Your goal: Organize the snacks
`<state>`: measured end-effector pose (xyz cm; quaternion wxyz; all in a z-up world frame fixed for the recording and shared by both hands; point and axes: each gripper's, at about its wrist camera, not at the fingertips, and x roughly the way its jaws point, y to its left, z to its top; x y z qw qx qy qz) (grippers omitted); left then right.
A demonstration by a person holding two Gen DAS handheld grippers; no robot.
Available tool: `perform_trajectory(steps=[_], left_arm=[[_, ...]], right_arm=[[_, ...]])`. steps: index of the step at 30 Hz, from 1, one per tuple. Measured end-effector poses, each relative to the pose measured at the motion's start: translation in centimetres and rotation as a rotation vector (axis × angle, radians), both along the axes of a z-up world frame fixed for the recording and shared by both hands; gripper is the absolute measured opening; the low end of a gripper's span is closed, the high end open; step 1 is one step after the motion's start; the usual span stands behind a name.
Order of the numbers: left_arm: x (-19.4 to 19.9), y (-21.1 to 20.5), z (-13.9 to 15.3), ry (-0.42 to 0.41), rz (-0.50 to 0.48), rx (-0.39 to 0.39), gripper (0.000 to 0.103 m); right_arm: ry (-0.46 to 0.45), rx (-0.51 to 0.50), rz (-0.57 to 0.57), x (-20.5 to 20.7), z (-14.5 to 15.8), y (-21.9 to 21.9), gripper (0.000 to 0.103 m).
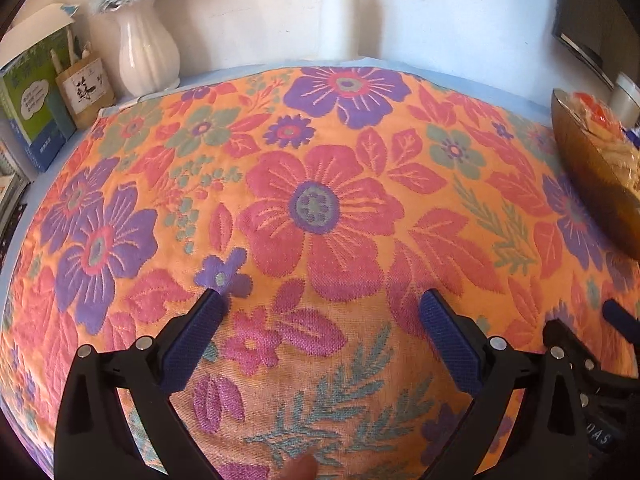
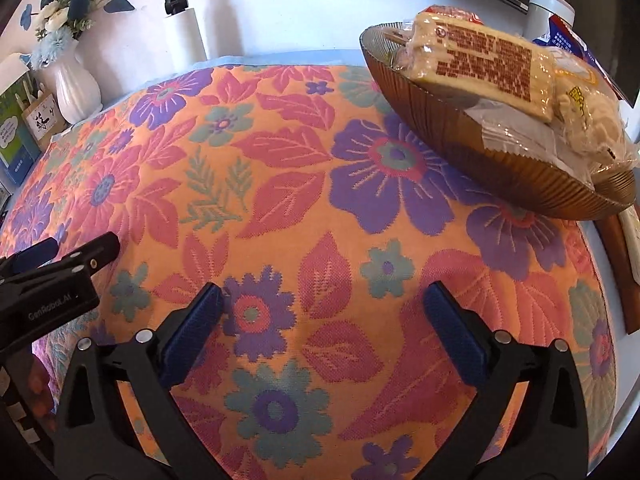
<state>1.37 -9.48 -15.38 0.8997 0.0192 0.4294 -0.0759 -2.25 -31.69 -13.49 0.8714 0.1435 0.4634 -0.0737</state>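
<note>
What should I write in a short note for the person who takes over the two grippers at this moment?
Left gripper: open, nothing between its pads, above the flowered cloth.
Right gripper: open and empty too, above the same cloth, just beside the left one.
Snacks: wrapped packets lie piled in the ribbed brown bowl at the cloth's far right corner. One clear wrapper hangs over its rim.
Done: no loose snack shows on the cloth; all the ones in view are in the bowl.
Left: perhaps tuck in the overhanging wrapper. What lies outside these views I cannot tell.
</note>
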Motion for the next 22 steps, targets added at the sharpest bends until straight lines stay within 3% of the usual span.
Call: perform_trajectory(steps=[22], left_arm=[[-0.2, -0.4, -0.1, -0.027, 0.036, 0.011, 0.098]], right_arm=[[-0.004, -0.002, 0.018, 0.9, -0.1, 0.3, 0.1]])
